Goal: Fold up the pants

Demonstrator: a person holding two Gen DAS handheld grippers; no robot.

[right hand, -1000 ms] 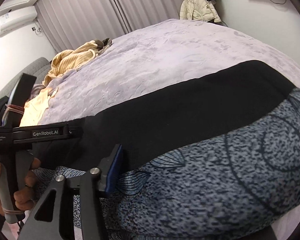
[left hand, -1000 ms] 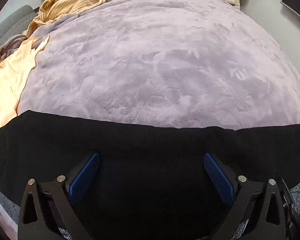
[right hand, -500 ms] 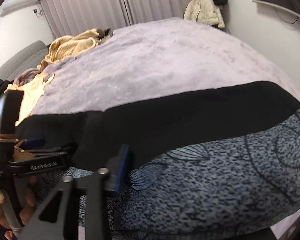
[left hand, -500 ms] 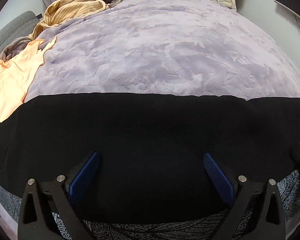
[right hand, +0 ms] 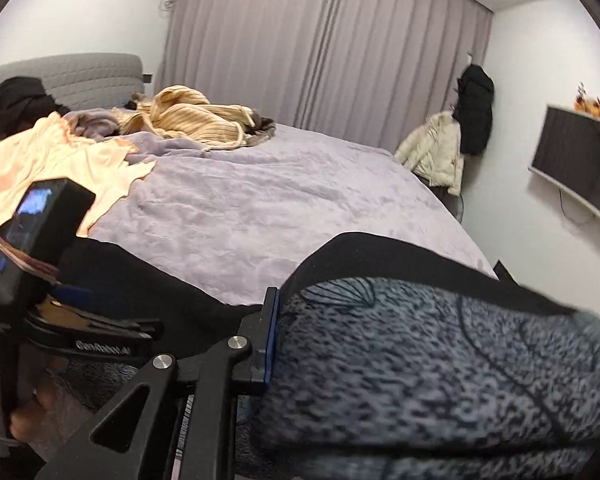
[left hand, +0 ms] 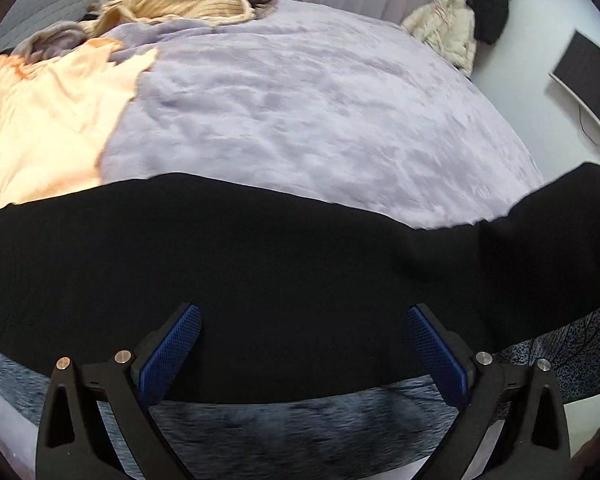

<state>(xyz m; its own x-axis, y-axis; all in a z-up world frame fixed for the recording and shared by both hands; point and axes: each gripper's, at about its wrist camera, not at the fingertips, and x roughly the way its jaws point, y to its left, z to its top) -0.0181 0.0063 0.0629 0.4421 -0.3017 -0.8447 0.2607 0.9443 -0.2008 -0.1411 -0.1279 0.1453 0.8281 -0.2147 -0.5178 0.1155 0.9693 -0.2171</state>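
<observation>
Compared with half a second ago, the right wrist camera sits higher and more level, so the curtains [right hand: 324,48] and the wall-mounted screen [right hand: 580,160] now fill the upper part of its view, and the patterned grey-blue side of the pants [right hand: 440,368] has swung up close in front of the lens. In the left wrist view the black pants [left hand: 260,272] lie as a broad band across the near edge of the lilac blanket [left hand: 308,112], and their far edge, level before, now rises toward the right. The left gripper [left hand: 300,344] hovers over the black cloth with its blue pads [left hand: 172,348] spread wide apart and nothing between them, just as before. Of the right gripper [right hand: 274,332] only one finger with its blue pad shows, pressed against the raised patterned fabric; the other is hidden behind the cloth, so whether it is clamped cannot be told. The left tool's body, seen from the right camera, carries white lettering [right hand: 103,347], blurred here though it seems to read "GenRobot.AI". A peach garment [left hand: 48,120] lies on the blanket's left side.
</observation>
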